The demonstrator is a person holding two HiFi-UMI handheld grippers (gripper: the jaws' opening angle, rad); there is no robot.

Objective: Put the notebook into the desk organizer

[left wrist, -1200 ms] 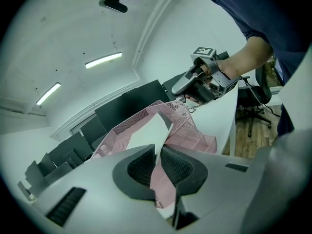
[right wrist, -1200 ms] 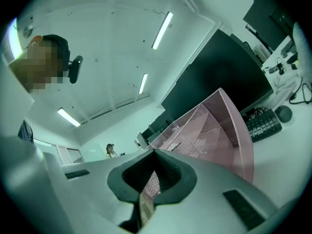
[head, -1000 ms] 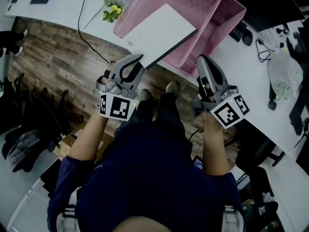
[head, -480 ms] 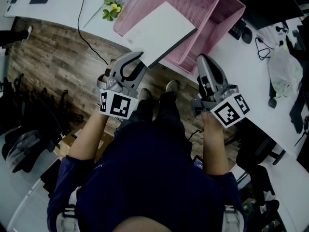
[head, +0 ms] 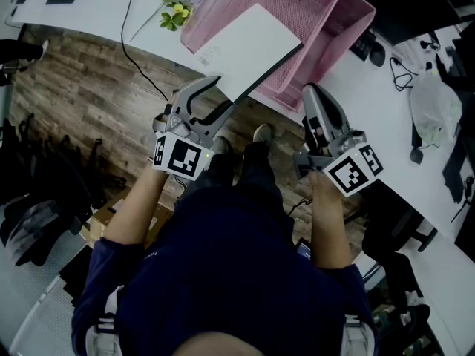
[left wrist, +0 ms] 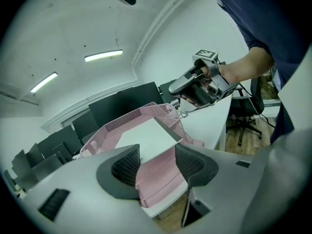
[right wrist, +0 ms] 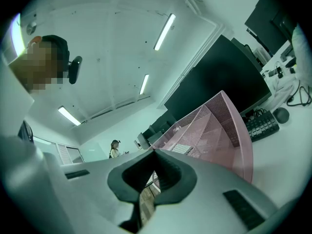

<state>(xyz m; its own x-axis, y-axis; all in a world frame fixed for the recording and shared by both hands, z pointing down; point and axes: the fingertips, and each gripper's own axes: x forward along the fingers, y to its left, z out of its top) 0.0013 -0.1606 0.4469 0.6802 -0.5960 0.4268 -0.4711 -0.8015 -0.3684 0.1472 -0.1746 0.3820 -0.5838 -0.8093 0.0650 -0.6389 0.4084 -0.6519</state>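
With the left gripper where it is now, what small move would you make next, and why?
Probably draw the left gripper straight back. Its jaws have just been opening and stand apart, not pressing the notebook, which lies in the desk organizer with its near end overhanging the front rim.

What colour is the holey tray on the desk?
Pink. The pink metal-mesh desk organizer shows best in the head view.

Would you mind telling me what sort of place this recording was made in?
Most likely an open-plan office: long white desks, dark monitors with a keyboard, and a wheeled office chair.
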